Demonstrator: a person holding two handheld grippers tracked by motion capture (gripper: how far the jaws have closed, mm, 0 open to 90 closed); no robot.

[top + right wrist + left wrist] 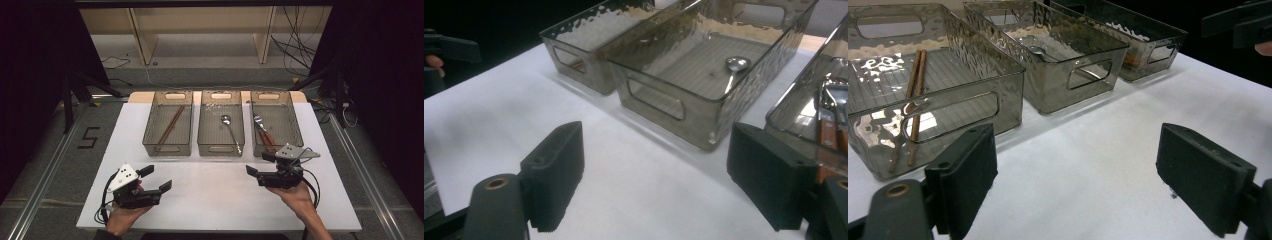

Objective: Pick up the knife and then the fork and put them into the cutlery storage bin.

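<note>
Just both claws, left point(156, 178) and right point(260, 163), wide and empty, over open table point(210, 200) before the bins point(220, 148).

Black left claw point(156, 178); black right claw point(261, 164); grey three-cornered plates; trailing cables.

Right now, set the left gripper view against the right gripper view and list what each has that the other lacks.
Left gripper view: the chopsticks lying in the nearest bin. Right gripper view: the wooden-handled fork in the bin at the right edge, and the spoon seen clearly. Both: the middle bin, the white table, and open, empty jaws.
</note>
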